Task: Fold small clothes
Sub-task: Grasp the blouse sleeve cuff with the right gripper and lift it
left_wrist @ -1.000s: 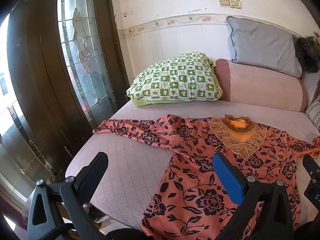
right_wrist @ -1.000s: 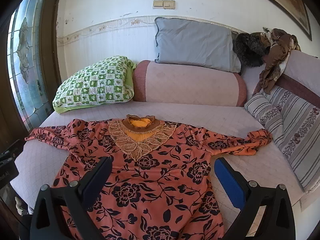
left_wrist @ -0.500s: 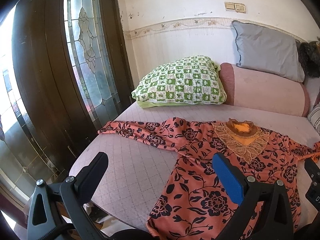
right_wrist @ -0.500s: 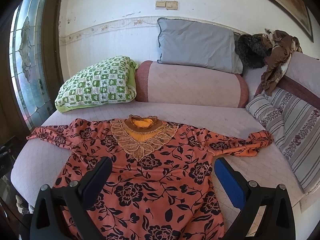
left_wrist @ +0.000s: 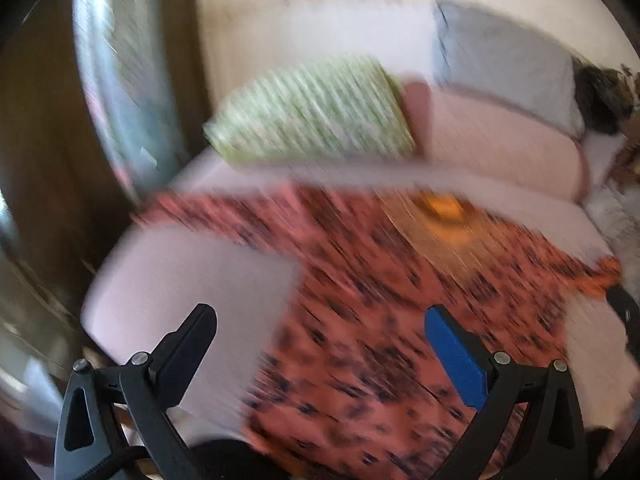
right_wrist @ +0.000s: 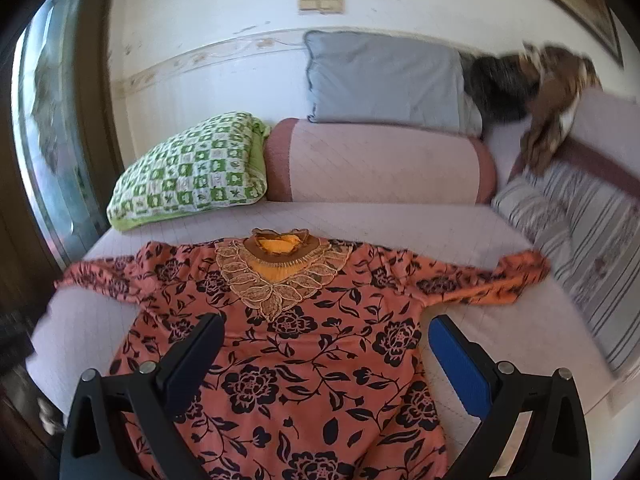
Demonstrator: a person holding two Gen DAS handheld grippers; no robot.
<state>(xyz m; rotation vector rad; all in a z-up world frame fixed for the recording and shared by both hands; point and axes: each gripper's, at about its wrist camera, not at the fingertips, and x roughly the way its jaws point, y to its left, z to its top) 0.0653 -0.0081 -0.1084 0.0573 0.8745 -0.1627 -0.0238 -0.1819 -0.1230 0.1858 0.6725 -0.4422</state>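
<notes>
While both tongs hang spread wide with nothing in them, the orange floral top (right_wrist: 288, 344) lies flat right under and ahead of the right gripper (right_wrist: 322, 346), mostly right of the left gripper (left_wrist: 320, 338), whose view has blurred and swung rightward since half a second ago.

Orange black-floral top (right_wrist: 288, 344) spread flat, front up, sleeves outstretched, on bed.

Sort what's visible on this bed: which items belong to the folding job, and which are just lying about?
Job: orange floral top, spread flat on the bed; left gripper and right gripper, jaws open, empty.

Lying about: green checked pillow, grey pillow, pink bolster, striped cushion, brown clothes heap.
</notes>
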